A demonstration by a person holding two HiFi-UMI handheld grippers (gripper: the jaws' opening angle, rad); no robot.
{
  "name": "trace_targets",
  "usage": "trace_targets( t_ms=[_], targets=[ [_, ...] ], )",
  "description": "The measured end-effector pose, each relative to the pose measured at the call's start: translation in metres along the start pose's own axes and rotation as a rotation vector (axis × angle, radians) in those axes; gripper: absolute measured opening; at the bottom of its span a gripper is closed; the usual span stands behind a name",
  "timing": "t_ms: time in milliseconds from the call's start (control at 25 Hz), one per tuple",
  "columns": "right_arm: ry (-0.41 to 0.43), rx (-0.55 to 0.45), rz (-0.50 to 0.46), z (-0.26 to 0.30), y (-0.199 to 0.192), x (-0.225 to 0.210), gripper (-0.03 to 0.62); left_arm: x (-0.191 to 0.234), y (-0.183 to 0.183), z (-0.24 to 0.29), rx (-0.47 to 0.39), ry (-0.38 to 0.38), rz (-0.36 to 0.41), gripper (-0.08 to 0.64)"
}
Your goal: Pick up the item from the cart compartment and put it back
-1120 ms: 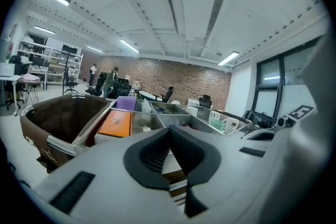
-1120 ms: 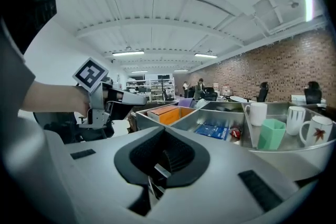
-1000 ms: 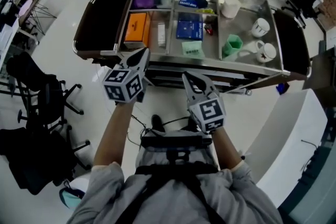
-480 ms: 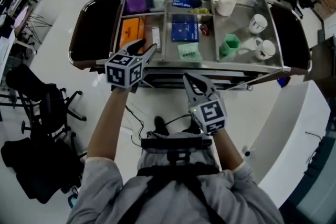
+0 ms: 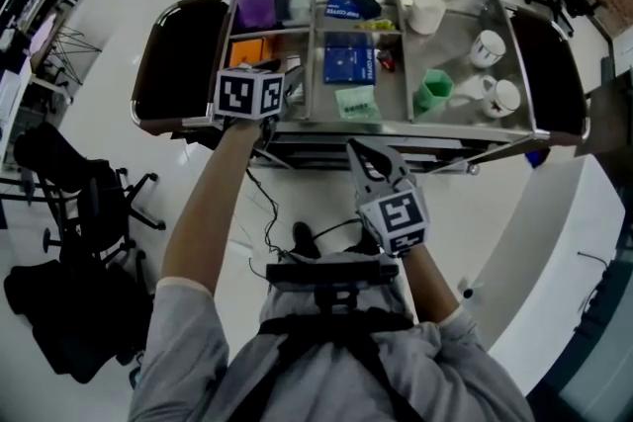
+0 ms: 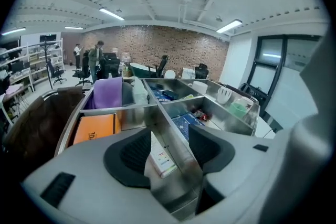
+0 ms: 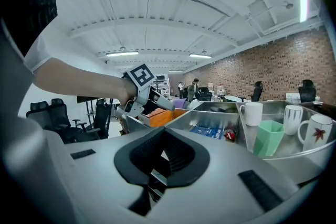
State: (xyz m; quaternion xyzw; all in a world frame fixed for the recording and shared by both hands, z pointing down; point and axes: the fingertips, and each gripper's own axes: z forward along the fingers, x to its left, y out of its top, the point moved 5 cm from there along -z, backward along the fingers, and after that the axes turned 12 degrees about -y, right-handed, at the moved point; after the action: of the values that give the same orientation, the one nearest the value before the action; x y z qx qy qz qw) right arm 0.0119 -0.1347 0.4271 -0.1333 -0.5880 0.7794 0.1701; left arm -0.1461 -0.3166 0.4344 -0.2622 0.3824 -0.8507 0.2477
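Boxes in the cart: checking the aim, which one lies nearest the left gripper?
The slim white box between the opening jaws of the left gripper; the orange box and blue box lie farther.

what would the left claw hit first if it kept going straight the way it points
Most likely the slim white box lying beside the steel divider. Both show between the left claw's opening jaws, and neither is gripped. Which one it would meet first is hard to judge, since depth is unclear.
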Motion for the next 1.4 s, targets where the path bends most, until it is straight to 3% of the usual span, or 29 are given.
trace_targets(
  t_ms=[280,640,1400],
  targets=[
    [-0.010,-0.005,0.005,0.002,0.009,-0.004,0.009,0.025,-0.003,0.021,0.074,0.030,-0.089,0.232],
    [-0.009,0.005,0.010,0.005,0.007,-0.005,0.009,0.036,-0.011,0.043,0.219,0.055,-0.119,0.230],
    [-0.023,0.003,0.004,0.002,0.006,-0.015,0.009,0.041,-0.026,0.062,0.394,0.131,-0.071,0.230]
  ],
)
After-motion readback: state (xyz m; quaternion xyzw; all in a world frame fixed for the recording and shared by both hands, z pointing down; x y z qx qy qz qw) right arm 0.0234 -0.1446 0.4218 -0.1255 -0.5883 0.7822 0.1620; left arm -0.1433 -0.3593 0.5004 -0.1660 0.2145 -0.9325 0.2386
